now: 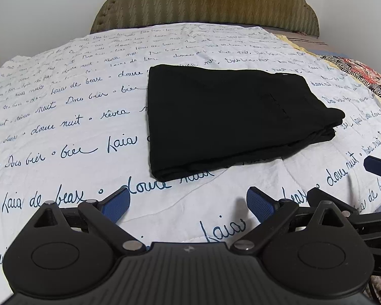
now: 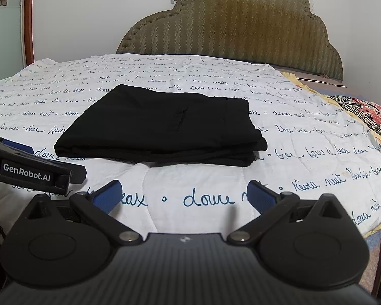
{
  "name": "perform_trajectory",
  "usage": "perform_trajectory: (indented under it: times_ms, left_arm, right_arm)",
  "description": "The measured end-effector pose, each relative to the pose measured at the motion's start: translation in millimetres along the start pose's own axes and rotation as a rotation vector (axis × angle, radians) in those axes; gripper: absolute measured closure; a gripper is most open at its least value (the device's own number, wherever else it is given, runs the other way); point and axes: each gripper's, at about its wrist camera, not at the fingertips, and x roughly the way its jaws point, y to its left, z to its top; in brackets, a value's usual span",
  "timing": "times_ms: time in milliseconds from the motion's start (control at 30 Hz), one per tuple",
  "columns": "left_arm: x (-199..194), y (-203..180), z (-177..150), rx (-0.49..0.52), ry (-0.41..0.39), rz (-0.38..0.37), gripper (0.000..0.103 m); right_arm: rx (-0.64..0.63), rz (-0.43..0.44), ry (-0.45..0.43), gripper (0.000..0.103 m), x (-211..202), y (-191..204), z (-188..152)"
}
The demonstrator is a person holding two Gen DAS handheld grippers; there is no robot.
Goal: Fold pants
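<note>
With the pants lying as a compact black stack on the white quilt, far of both tools, I judge the folding finished or nearly so. My left gripper hangs near the quilt's near edge, jaws spread wide, holding nothing; my right gripper likewise, released and empty. Layers at the stack's right end sit slightly uneven. Next move, if any: pinch that right edge and square it, gently.

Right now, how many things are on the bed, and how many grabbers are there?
Black folded pants: 1
White quilt with blue writing: 1
Zebra and flower blanket: 1
Grabbers: 2, left gripper, right gripper, both open and empty
Total: 5
</note>
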Motion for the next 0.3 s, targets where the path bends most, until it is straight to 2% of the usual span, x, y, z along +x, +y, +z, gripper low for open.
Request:
perform_trajectory:
  times_ms: [300]
  left_arm:
    - [-2.3, 0.2, -0.6, 0.048, -0.023, 0.007, 0.004]
  right_arm:
    - [-0.013, -0.005, 0.013, 0.000, 2.4, 1.8, -1.1]
